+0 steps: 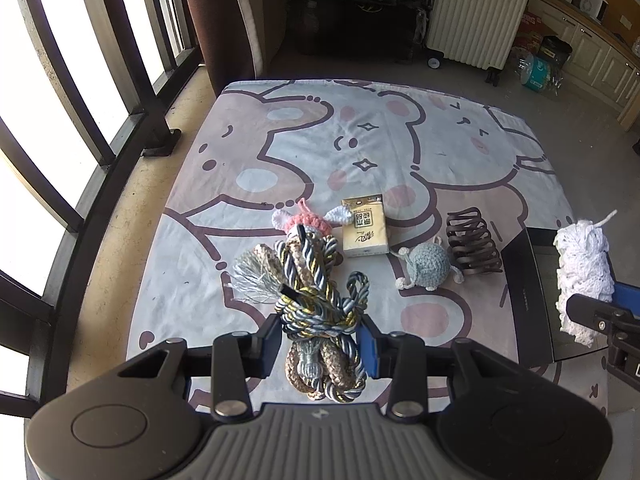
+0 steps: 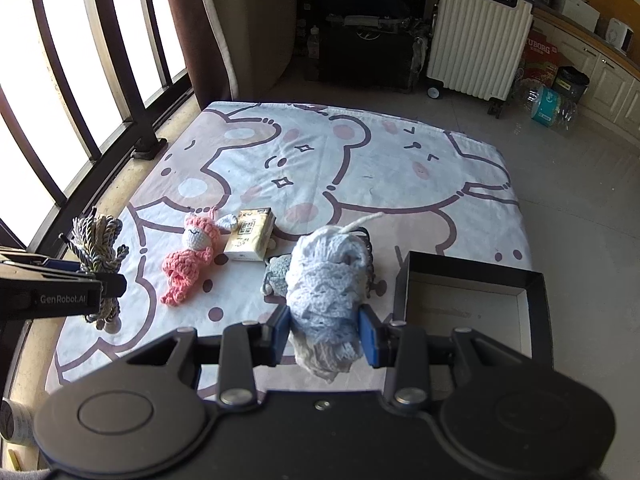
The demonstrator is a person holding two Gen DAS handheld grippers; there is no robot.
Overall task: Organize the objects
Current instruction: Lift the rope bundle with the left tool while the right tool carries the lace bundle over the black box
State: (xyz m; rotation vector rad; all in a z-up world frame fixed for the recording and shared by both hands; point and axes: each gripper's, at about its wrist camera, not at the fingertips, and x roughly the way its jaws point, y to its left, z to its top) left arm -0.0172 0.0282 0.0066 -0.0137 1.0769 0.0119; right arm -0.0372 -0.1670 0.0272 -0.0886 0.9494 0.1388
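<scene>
both grippers loaded, box off to the right

already the left gripper (image 1: 320, 340) is pinched tight on a bundle of twisted cord (image 1: 316, 300), held above the cartoon sheet (image 1: 280, 152). the right gripper (image 2: 326, 340) is clamped on a pale knitted piece (image 2: 328, 280), which hangs lengthwise along the fingers. the black box (image 2: 536, 280) sits open just right of the right gripper, well apart from the left, so the right hand looks nearer for a drop. the pink doll (image 2: 192, 256), tissue pack (image 2: 252, 236), blue crochet toy (image 1: 428, 264) and hair claw (image 1: 472, 240) lie on the sheet.
</scene>
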